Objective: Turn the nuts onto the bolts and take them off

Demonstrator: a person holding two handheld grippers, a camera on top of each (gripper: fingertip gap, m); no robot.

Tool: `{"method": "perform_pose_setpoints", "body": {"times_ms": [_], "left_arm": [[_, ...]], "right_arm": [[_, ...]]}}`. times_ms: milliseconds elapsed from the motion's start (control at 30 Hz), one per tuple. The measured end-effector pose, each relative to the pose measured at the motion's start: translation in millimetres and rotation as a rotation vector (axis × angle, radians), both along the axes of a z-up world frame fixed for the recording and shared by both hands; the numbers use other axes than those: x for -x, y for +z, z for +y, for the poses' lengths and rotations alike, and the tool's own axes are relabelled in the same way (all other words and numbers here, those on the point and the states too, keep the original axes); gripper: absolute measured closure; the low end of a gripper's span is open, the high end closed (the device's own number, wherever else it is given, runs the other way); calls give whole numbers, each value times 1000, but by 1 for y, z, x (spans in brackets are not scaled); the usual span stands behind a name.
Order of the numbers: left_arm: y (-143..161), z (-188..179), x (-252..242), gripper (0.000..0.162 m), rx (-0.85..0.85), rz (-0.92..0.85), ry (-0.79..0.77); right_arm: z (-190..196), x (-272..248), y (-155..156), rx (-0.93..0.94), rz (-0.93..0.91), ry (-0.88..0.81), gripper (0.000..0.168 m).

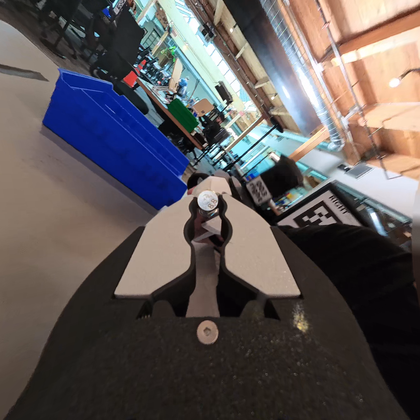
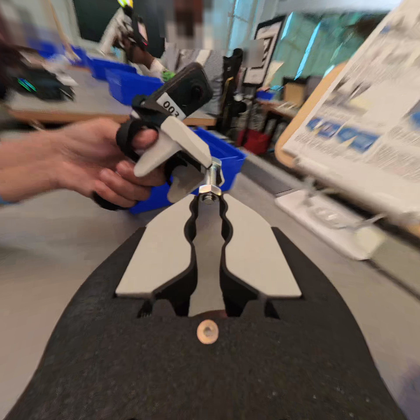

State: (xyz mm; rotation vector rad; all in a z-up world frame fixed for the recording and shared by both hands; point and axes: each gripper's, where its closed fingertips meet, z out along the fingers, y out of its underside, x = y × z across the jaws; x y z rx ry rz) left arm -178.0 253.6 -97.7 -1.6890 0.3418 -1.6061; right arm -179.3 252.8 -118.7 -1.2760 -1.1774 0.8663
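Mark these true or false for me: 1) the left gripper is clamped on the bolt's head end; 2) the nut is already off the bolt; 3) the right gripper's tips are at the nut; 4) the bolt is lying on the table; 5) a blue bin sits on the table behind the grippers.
1. True: the left gripper grips the bolt at its head end.
2. False: the nut sits on the threaded shaft, near its end.
3. True: the right gripper closes on the nut.
4. False: the bolt is held in the air above the table.
5. True: a blue bin stands there.
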Motion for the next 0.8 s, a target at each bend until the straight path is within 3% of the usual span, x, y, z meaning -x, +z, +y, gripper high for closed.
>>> {"method": "perform_pose_setpoints", "body": {"times_ms": [167, 267, 300, 333, 433, 500, 533, 667, 800], "left_arm": [[3, -2, 4, 145, -61, 56, 13], [7, -6, 3, 145, -88, 34, -6], [4, -4, 3, 145, -96, 66, 16], [1, -2, 3, 145, -97, 91, 25], [2, -1, 7, 145, -73, 50, 22], [7, -1, 8, 145, -63, 8, 19], [7, -1, 8, 145, -58, 6, 19], [8, -1, 8, 145, -54, 4, 15], [4, -2, 5, 145, -40, 10, 4]], "right_arm": [[-14, 5, 6, 852, 211, 361, 151], [-14, 0, 24, 1577, 446, 672, 151], [-10, 0, 23, 1736, 503, 720, 151], [-10, 0, 21, 1761, 533, 725, 151], [-11, 3, 21, 1672, 513, 701, 150], [-10, 3, 22, 1470, 477, 655, 135], [-12, 5, 15, 1343, 404, 588, 124], [-7, 13, -14, 705, 113, 286, 107], [10, 5, -14, 77, -30, 7, 112]]}}
